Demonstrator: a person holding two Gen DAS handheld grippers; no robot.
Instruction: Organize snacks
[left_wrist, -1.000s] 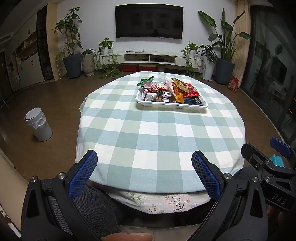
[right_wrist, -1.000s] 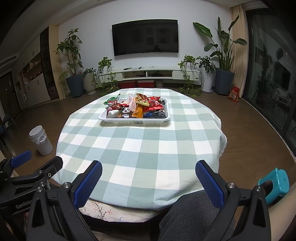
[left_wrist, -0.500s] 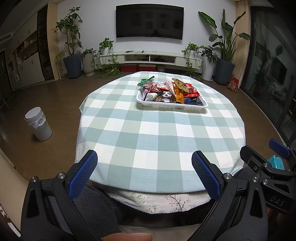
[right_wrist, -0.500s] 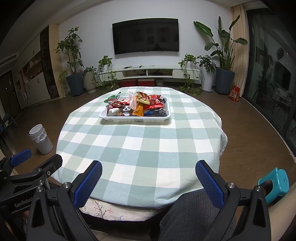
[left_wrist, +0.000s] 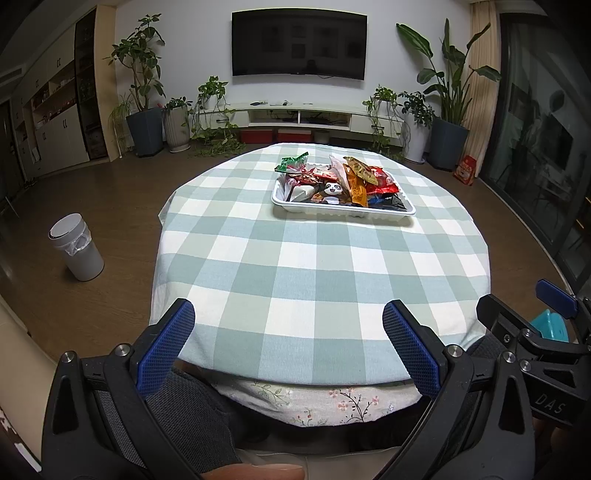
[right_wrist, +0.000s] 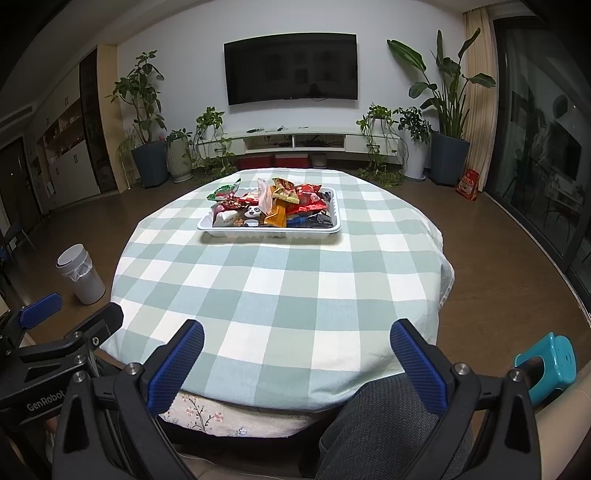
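A white tray (left_wrist: 343, 213) heaped with mixed snack packets (left_wrist: 354, 181) sits on the far half of a round table with a green-and-white checked cloth (left_wrist: 317, 266). It also shows in the right wrist view (right_wrist: 269, 232), with the snack packets (right_wrist: 280, 206) on it. My left gripper (left_wrist: 288, 332) is open and empty, held low at the table's near edge, far from the tray. My right gripper (right_wrist: 297, 347) is open and empty at the same near edge, beside the left one. Each gripper shows at the edge of the other's view.
A white waste bin (left_wrist: 75, 247) stands on the wooden floor left of the table. A teal stool (right_wrist: 546, 365) is at the lower right. A TV, a low cabinet and potted plants line the far wall. My knees are under the near edge.
Both grippers have lifted very slightly; the right view sits a little higher. Nothing on the table has moved.
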